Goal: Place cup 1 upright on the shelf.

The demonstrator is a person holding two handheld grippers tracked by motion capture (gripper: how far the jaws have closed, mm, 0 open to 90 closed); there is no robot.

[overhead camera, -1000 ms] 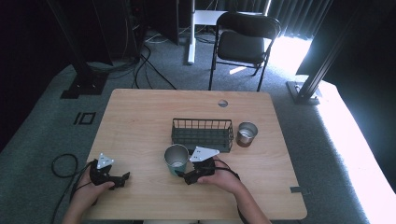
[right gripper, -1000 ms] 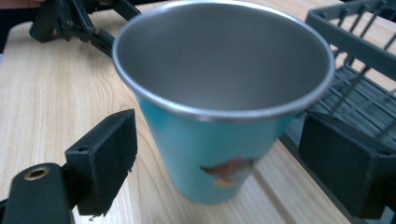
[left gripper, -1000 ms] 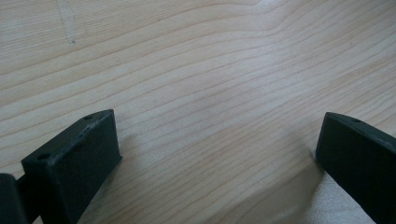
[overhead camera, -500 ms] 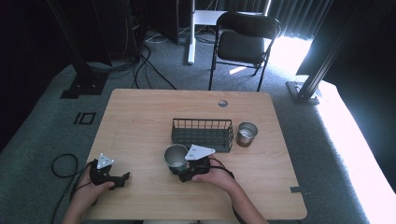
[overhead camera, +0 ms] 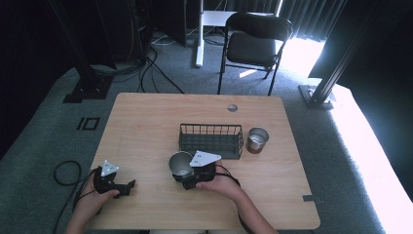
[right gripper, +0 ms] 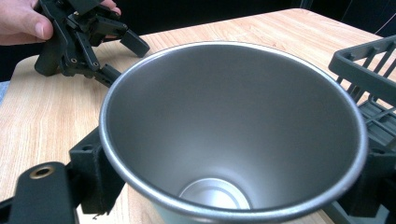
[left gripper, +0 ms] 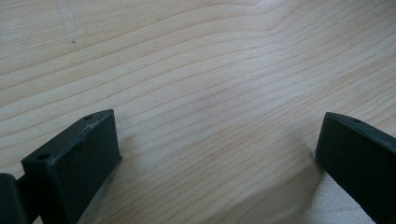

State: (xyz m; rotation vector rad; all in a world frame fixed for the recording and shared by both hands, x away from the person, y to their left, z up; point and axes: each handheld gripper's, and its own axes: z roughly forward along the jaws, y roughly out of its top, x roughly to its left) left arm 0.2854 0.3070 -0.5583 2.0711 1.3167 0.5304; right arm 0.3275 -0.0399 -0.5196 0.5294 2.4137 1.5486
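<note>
The empty, tapered stainless-steel cup (right gripper: 233, 135) stands upright near the middle of the light wooden tabletop (overhead camera: 146, 126), just left of and nearer than the black wire basket (overhead camera: 211, 140). The right gripper (overhead camera: 187, 173) has its black jaws around the cup's wall just below the rim, one on each side, pinching it; holding it upright by the wall likely keeps the mouth clear for lifting it towards the basket, which sits just beside it, open side up, ready to receive.

A second steel cup (overhead camera: 256, 139) stands just right of the basket, apart from it, probably waiting its turn. The left gripper (overhead camera: 127, 187) rests low over bare wood at the near left corner, well apart from the cup, its jaws spread wide with nothing between them, apparently parked out of the way.

Counted: two steel cups, one wire basket, two grippers. A black folding chair (overhead camera: 255, 44) stands beyond the far edge.
</note>
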